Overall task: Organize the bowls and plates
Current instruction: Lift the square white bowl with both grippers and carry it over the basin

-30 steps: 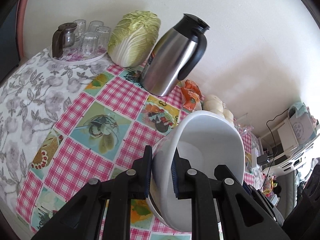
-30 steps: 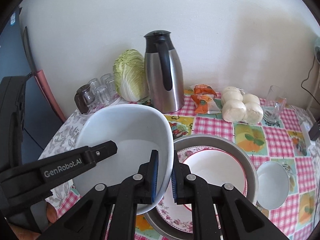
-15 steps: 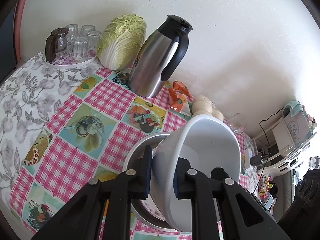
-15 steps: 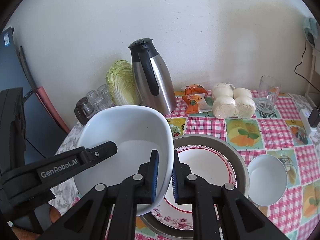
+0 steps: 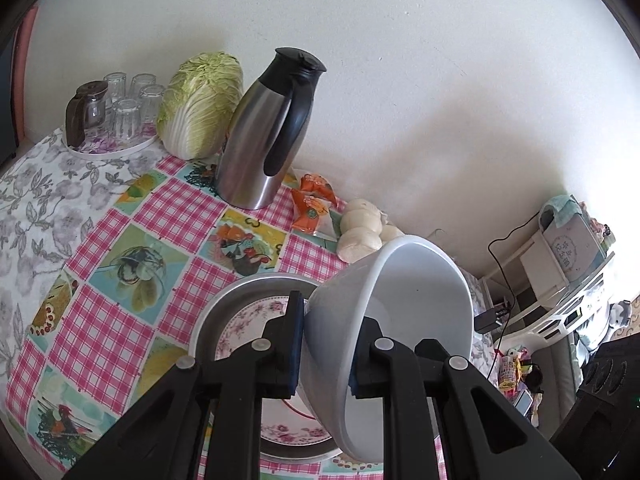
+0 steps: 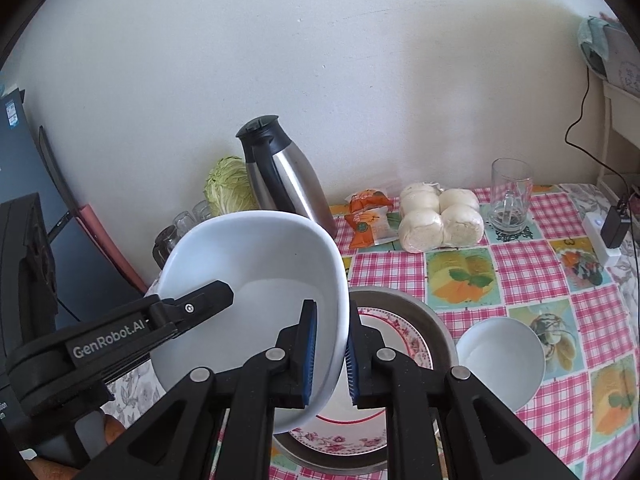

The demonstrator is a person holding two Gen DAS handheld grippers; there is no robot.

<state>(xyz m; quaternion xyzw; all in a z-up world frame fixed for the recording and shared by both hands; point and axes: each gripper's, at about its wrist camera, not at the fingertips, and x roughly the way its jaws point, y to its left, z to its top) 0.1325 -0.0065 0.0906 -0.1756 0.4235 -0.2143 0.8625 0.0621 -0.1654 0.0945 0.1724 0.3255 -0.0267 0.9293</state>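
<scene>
- You hold the large white bowl (image 6: 256,280) with both tools at once: the right gripper (image 6: 328,354) pinches the rim at lower centre of the right wrist view, one pad inside the wall and one outside.
- The left gripper (image 5: 324,350) clamps the opposite rim, seen at lower centre of the left wrist view; its arm also shows at lower left of the right wrist view. Both tools are pressed onto the bowl wall.
- A grip on two sides probably suits a bowl this wide and smooth, which could twist in a single pinch.
- The bowl hangs tilted in the air, over the near-left edge of the metal basin (image 6: 436,316).
- The floral plate (image 6: 396,332) already lies inside that basin, so this looks like the stacking spot: widest pieces below, bowl on top.
- The small white bowl (image 6: 500,360) sits on the checked tablecloth (image 6: 460,280), just right of the basin, likely next for nesting.
- Level the bowl before lowering; a tilted rim could strike the plate.
- The thermos (image 5: 264,132) and buns (image 6: 440,220) stand back near the wall, clear of the path.
</scene>
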